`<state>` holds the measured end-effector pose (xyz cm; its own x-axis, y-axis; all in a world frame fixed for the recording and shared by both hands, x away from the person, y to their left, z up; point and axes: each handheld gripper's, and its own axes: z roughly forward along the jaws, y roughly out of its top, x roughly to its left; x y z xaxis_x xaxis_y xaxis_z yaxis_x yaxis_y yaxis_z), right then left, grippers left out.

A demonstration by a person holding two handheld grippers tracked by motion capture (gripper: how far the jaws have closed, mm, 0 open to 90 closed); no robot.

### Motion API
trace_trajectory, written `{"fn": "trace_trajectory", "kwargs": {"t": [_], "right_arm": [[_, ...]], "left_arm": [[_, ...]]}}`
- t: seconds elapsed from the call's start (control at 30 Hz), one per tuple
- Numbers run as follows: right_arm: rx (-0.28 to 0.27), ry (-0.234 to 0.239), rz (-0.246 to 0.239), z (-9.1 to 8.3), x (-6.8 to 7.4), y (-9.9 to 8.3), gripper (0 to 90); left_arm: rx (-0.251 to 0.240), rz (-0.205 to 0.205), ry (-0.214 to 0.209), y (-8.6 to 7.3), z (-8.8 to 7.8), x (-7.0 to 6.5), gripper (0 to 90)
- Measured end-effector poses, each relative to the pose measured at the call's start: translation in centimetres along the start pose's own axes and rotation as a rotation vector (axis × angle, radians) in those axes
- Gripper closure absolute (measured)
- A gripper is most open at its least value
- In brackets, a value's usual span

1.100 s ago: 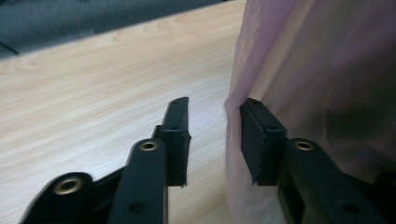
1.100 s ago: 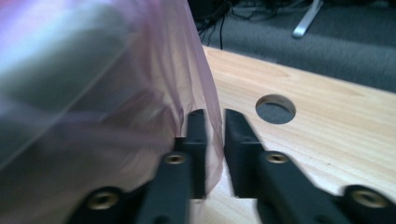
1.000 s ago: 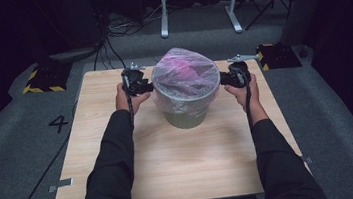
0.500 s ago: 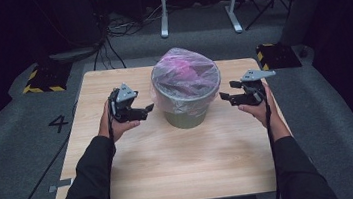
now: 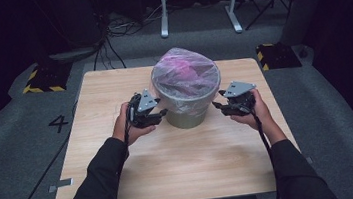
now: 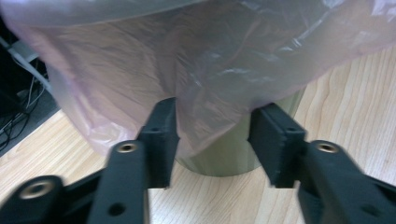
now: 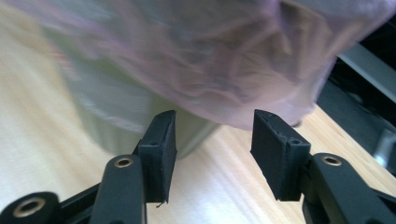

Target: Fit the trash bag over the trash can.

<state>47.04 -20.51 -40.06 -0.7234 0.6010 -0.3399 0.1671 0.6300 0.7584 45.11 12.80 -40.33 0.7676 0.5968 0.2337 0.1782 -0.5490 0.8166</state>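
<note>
A grey-green bin (image 5: pixel 186 113) stands mid-table, lined with a pale pink plastic bag (image 5: pixel 185 73) that drapes over its rim. My left gripper (image 5: pixel 162 113) sits at the bin's left side, open, its jaws pointing at the bin. In the left gripper view the bag's hanging edge (image 6: pixel 205 126) lies just beyond the open left gripper (image 6: pixel 212 140), with the bin wall (image 6: pixel 224 158) below it. My right gripper (image 5: pixel 217 105) is open at the bin's right side. In the right gripper view the bag (image 7: pixel 210 70) and bin (image 7: pixel 116 126) sit just past the open jaws.
The wooden table (image 5: pixel 182 169) has free room in front of the bin. Cables (image 5: pixel 111 31) and a white stand (image 5: pixel 199 6) lie on the floor beyond the far edge. Yellow-black blocks (image 5: pixel 41 79) sit at the table's far corners.
Both grippers left the bin's upper rim, swung outward and toward the person, then came back in lower at the bin's sides. The bin has not moved.
</note>
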Motion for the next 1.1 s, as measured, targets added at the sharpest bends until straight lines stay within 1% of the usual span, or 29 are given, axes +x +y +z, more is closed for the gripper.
{"fn": "trace_trajectory", "kwargs": {"t": [0.03, 0.07, 0.1, 0.13, 0.17, 0.2, 0.23, 0.27, 0.33, 0.4, 0.43, 0.5, 0.57, 0.63, 0.67, 0.7, 0.77, 0.8, 0.83, 0.87, 0.9, 0.97, 1.0, 1.03, 1.07, 1.1], "right_arm": [[0.004, -0.022, 0.000, 0.2, -0.1, 0.0, 52.6], [-0.019, -0.049, 0.012, 0.5, -0.2, 0.0, 60.5], [-0.019, -0.049, 0.012, 0.5, -0.2, 0.0, 60.5], [-0.021, -0.056, 0.010, 0.6, -0.3, 0.0, 65.1], [-0.018, -0.072, 0.000, 0.8, -0.2, 0.0, 70.2], [-0.015, -0.077, -0.010, 0.9, -0.2, 0.0, 75.3], [-0.014, -0.072, -0.014, 1.0, -0.2, -0.1, 80.0], [-0.014, -0.064, -0.017, 1.1, -0.1, -0.1, 83.0], [-0.018, -0.049, -0.020, 1.0, -0.1, -0.2, 89.0], [-0.024, -0.034, -0.021, 0.9, -0.1, -0.4, 90.0], [-0.028, -0.021, -0.017, 0.8, -0.1, -0.5, 90.0], [-0.021, -0.002, -0.009, 0.8, -0.1, -0.9, 90.0], [-0.003, 0.004, -0.008, 0.9, 0.0, -1.4, 90.0], [0.011, 0.017, 0.000, 1.1, 0.0, -1.9, 90.0], [0.021, 0.028, 0.007, 1.2, 0.0, -2.2, 90.0], [0.023, 0.037, 0.016, 1.3, -0.1, -2.4, 90.0], [0.032, 0.047, 0.033, 1.5, -0.4, -2.8, 90.0], [0.031, 0.054, 0.047, 1.5, -0.5, -2.9, 90.0], [0.026, 0.064, 0.065, 1.6, -0.7, -3.1, 90.0], [0.026, 0.070, 0.076, 1.6, -0.9, -3.3, 90.0], [0.031, 0.073, 0.085, 1.8, -1.0, -3.5, 90.0], [0.045, 0.100, 0.111, 2.3, -1.1, -3.9, 90.0], [0.065, 0.100, 0.106, 2.5, -1.1, -4.0, 90.0], [0.090, 0.088, 0.094, 2.8, -1.1, -4.2, 90.0], [0.100, 0.086, 0.104, 3.0, -1.2, -4.4, 90.0], [0.099, 0.091, 0.114, 3.0, -1.3, -4.6, 90.0]], "left_arm": [[0.018, 0.013, 0.014, 0.1, 0.2, -0.1, 65.9], [0.021, 0.021, 0.007, 0.0, 0.4, -0.1, 75.1], [0.024, 0.023, -0.002, 0.0, 0.6, 0.0, 75.1], [0.033, 0.019, -0.004, -0.1, 0.8, 0.1, 79.4], [0.038, 0.020, -0.008, -0.2, 0.9, 0.1, 83.0], [0.035, 0.015, -0.014, -0.3, 1.0, 0.2, 86.5], [0.029, 0.007, -0.012, -0.4, 1.0, 0.3, 89.8], [0.024, 0.007, -0.012, -0.4, 1.0, 0.4, 90.0], [0.011, 0.009, -0.030, -0.4, 1.0, 0.5, 90.0], [0.021, 0.026, -0.037, -0.5, 1.2, 0.3, 90.0], [0.020, 0.025, -0.039, -0.6, 1.2, 0.3, 90.0], [0.036, 0.025, -0.048, -0.8, 1.5, 0.2, 90.0], [0.056, 0.017, -0.057, -1.3, 1.8, 0.2, 90.0], [0.080, 0.004, -0.051, -1.8, 2.1, 0.3, 90.0], [0.093, -0.004, -0.047, -2.0, 2.3, 0.4, 90.0], [0.089, -0.012, -0.040, -2.2, 2.4, 0.5, 90.0], [0.095, -0.019, -0.052, -2.4, 2.4, 0.7, 90.0], [0.094, -0.022, -0.050, -2.5, 2.5, 0.7, 90.0], [0.109, -0.017, -0.055, -2.6, 2.5, 0.8, 90.0], [0.115, -0.021, -0.057, -2.8, 2.6, 0.8, 90.0], [0.129, -0.021, -0.050, -3.0, 2.7, 1.0, 90.0], [0.140, -0.049, -0.059, -3.4, 2.8, 1.3, 90.0], [0.135, -0.058, -0.061, -3.6, 2.9, 1.5, 90.0], [0.134, -0.067, -0.060, -3.8, 2.7, 1.7, 90.0], [0.127, -0.073, -0.059, -3.9, 2.6, 1.8, 90.0], [0.128, -0.079, -0.055, -4.1, 2.4, 2.0, 88.3]]}}
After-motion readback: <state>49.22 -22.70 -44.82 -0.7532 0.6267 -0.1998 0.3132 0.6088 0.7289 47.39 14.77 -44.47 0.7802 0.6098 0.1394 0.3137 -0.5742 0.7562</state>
